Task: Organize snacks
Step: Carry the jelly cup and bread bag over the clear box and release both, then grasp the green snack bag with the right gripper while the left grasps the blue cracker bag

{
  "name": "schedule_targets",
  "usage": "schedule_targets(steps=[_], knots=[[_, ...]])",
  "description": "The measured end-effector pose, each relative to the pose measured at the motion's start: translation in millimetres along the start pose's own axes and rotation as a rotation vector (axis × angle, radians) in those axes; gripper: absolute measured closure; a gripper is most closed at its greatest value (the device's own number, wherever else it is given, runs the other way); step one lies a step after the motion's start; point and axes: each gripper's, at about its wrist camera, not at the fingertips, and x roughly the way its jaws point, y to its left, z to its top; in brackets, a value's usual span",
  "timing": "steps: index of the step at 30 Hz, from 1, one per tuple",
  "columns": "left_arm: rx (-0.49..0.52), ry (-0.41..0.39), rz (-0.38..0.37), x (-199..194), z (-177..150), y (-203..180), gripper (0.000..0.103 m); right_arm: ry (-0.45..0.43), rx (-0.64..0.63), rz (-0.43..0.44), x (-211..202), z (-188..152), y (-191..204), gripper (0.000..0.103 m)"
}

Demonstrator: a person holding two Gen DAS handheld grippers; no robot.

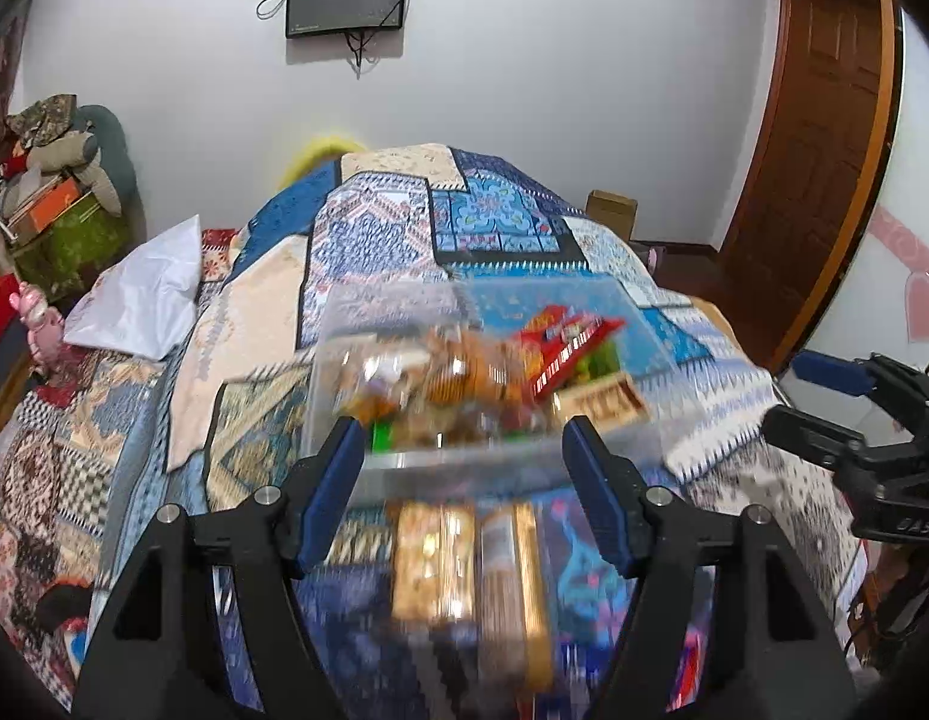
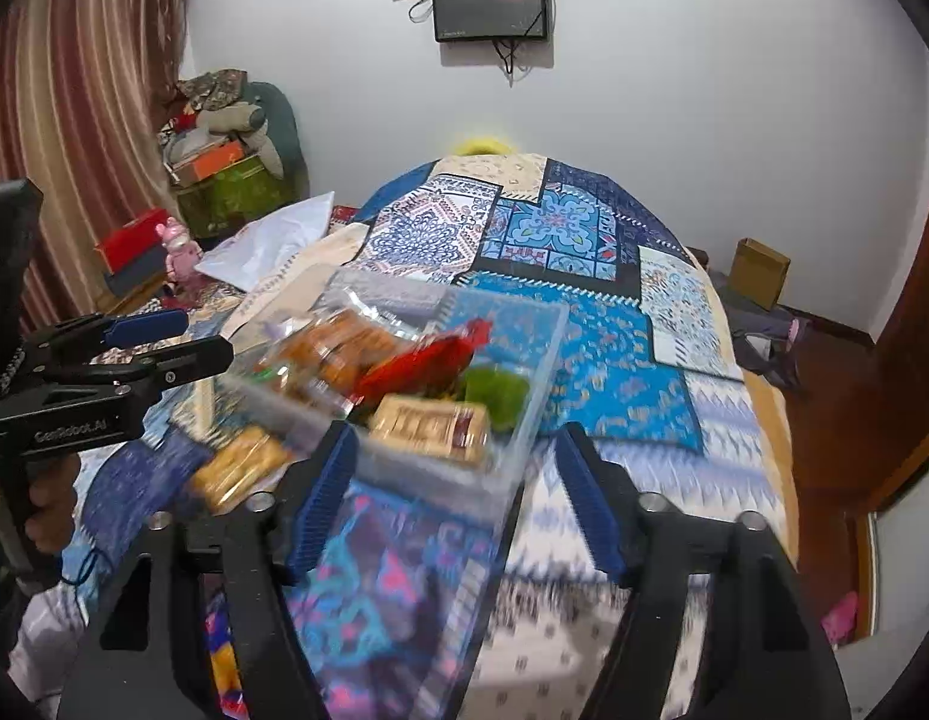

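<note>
- While blurred, left gripper (image 1: 464,456): fingers spread apart, holding nothing, lower centre.
- Clear bin (image 1: 368,324) of snacks (image 1: 464,372): frame centre, on the bed quilt (image 1: 500,222).
- Right gripper (image 2: 452,468): fingers spread apart, holding nothing, lower centre.

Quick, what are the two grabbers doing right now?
Left gripper: open, holding nothing.
Right gripper: open, holding nothing.

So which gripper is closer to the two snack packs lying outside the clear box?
Left. The left gripper hangs open right above the snack packs by the clear box; the right gripper is open, off to their right.
</note>
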Motion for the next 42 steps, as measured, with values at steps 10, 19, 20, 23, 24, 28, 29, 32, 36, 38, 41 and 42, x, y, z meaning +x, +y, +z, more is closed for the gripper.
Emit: schedule_targets(steps=[10,19,20,23,24,28,29,32,36,38,41,42], knots=[[-0.007,0.072,-0.017,-43,-68,-13,0.034,0.082,0.035,0.034,-32,-74,22,0.03],[-0.023,0.164,-0.051,-40,-111,-26,0.034,0.214,0.037,0.098,-18,-129,43,0.03],[-0.025,0.171,-0.055,-39,-113,-27,0.034,0.222,0.033,0.102,-18,-134,46,0.03],[-0.032,0.198,-0.073,-34,-119,-33,0.03,0.266,0.018,0.141,-12,-146,51,0.03],[-0.029,0.2,-0.079,-33,-121,-36,0.028,0.287,0.012,0.147,-8,-149,51,0.03],[0.013,0.2,-0.098,-31,-124,-50,0.02,0.285,0.002,0.139,-7,-156,51,0.044],[0.028,0.203,-0.103,-29,-124,-54,0.019,0.279,0.008,0.145,-9,-156,49,0.049],[0.05,0.22,-0.114,-20,-124,-63,0.018,0.257,0.031,0.144,-13,-155,44,0.055],[0.038,0.278,-0.147,2,-124,-70,0.012,0.216,0.044,0.111,-24,-150,35,0.056],[0.034,0.272,-0.127,8,-123,-74,0.012,0.199,0.061,0.094,-29,-147,27,0.055],[0.036,0.27,-0.108,19,-122,-80,0.011,0.182,0.086,0.076,-35,-144,16,0.055],[0.036,0.272,-0.1,23,-123,-82,0.011,0.179,0.095,0.074,-37,-143,12,0.055]])
